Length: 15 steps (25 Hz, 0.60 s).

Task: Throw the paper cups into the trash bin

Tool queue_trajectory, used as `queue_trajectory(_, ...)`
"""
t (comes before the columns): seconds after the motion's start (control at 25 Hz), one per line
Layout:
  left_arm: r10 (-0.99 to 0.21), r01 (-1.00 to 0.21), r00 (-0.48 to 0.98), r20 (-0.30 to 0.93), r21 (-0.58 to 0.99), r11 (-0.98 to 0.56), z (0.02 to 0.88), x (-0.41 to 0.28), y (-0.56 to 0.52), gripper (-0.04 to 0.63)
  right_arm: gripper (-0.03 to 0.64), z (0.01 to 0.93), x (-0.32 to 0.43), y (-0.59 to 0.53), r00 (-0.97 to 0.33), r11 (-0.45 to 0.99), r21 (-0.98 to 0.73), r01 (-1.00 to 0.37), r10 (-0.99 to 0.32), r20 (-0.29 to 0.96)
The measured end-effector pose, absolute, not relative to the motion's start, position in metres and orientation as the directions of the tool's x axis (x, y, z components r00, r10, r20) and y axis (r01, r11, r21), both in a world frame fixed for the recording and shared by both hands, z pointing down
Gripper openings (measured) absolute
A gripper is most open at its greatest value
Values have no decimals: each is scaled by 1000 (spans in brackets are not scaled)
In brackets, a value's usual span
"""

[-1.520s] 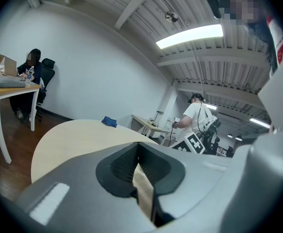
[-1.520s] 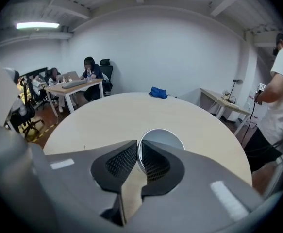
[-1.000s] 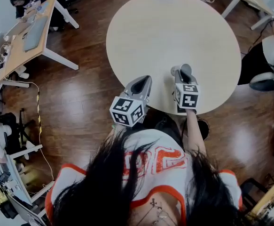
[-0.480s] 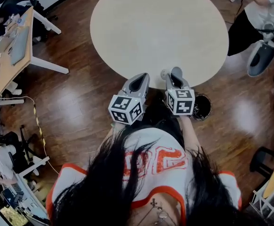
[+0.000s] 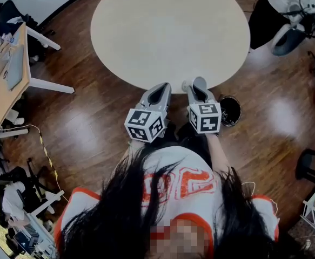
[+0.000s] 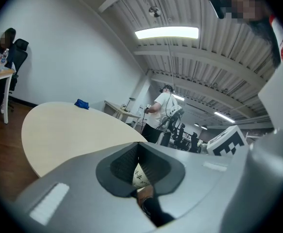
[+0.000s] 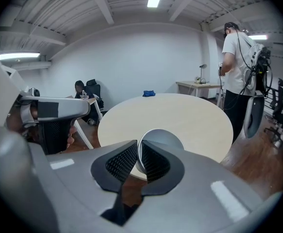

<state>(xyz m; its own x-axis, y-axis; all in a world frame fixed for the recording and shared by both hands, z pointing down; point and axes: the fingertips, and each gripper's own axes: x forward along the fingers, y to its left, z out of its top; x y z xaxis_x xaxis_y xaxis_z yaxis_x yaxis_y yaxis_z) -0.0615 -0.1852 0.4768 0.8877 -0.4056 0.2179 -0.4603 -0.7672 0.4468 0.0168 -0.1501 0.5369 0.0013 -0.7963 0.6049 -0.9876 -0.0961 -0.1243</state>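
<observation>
White paper cup (image 7: 163,141), rim-pinched in the right gripper (image 7: 138,155), hangs just left of the black round trash bin (image 5: 230,110), nearer it than the left gripper (image 6: 139,165) clamping a printed paper cup (image 6: 141,177).

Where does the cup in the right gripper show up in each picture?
Head view: right cup sits just below centre, by the near edge of the table.
Left gripper view: not in it; the left gripper pinches its own left cup.
Right gripper view: lower centre, its rim pinched between the right gripper's fingers.
Shared landmark: the round table, also at and.
</observation>
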Motion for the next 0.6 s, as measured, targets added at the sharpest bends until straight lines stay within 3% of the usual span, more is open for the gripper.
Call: queue_trajectory(0.6, -235, -310, 946, 222, 420, -853, 468, 27, -119, 0, 34, 529, 121, -57, 204, -351, -149, -925, -786, 584)
